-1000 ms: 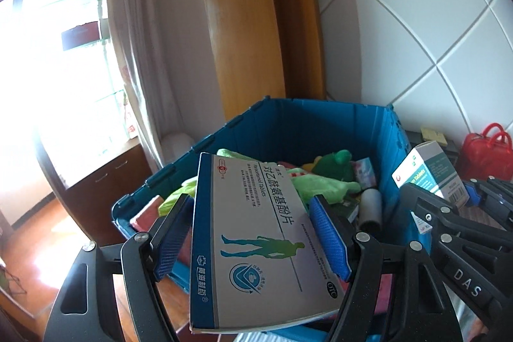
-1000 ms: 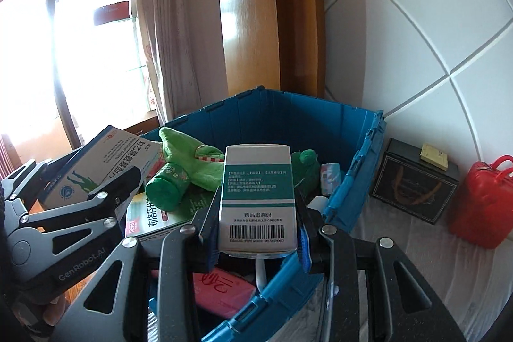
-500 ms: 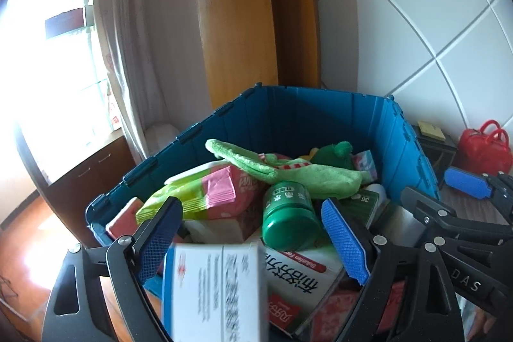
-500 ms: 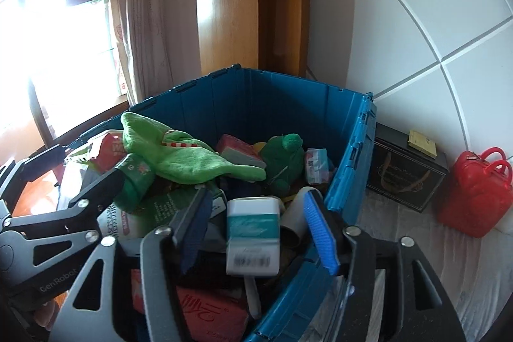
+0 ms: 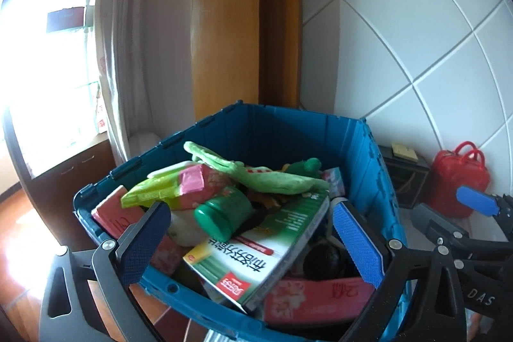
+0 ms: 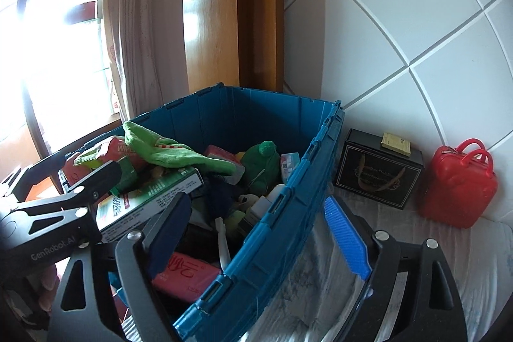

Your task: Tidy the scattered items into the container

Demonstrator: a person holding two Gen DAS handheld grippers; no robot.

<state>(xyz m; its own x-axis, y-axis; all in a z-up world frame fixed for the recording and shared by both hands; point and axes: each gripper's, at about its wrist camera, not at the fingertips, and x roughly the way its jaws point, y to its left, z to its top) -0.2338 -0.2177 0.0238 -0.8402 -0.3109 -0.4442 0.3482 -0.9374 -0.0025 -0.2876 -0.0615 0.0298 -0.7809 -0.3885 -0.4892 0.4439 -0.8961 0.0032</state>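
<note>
The blue crate (image 5: 368, 156) is heaped with packets, among them a green-and-white medicine box (image 5: 263, 239), a green bottle (image 5: 221, 213) and a green plush toy (image 5: 272, 178). My left gripper (image 5: 251, 242) hangs over the crate's near side. Its jaws are opening wide and nothing is pressed between the pads. In the right wrist view, my right gripper (image 6: 258, 231) straddles the right wall of the crate (image 6: 288, 207). Its jaws are also opening, and they grip nothing. The two boxes seen earlier cannot be picked out in the pile.
A black gift box (image 6: 378, 172) and a red case (image 6: 458, 185) stand against the tiled wall right of the crate, on a white cloth surface (image 6: 320, 294). A curtain (image 6: 138, 37), a bright window and a wooden panel lie behind the crate.
Both grippers let go of their boxes: the blue-and-white one and the white-and-teal one dropped into the crate. Both sets of jaws spread wide, and the right gripper shifted over the crate's right wall.
</note>
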